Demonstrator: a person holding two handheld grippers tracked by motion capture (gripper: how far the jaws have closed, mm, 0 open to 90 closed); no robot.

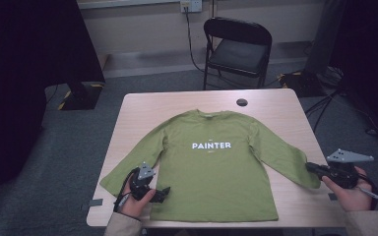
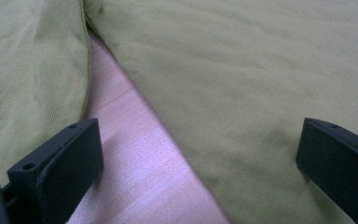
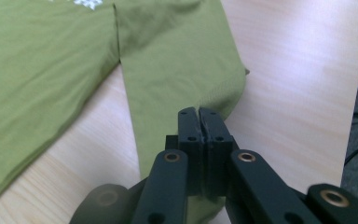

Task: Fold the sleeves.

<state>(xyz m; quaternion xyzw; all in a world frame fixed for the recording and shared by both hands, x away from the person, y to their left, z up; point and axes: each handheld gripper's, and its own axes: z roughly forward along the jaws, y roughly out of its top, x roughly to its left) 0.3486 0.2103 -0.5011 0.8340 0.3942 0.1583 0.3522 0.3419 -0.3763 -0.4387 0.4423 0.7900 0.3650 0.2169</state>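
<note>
Tongs are working both sides: the right tongs (image 3: 199, 112) are pinching the shirt (image 1: 211, 167) cuff shut, while the left tongs (image 2: 200, 154) are gaping over the side seam and should be closing low against the counter (image 1: 275, 105).

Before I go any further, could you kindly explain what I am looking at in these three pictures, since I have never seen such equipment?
No robot here: a person holds hand-operated tongs, one in each hand. The high view looks down on a wooden table where a green long-sleeved shirt printed PAINTER lies spread flat, front up. The other two pictures come from small cameras riding on the tongs, looking along their black jaws.

The left tongs sit over the shirt's lower left, near the gap between sleeve and body; their own view shows the jaws wide apart, holding nothing. The right tongs are at the cuff of the other sleeve; their jaws are closed, apparently pinching the cuff edge. A black chair stands beyond the table.
</note>
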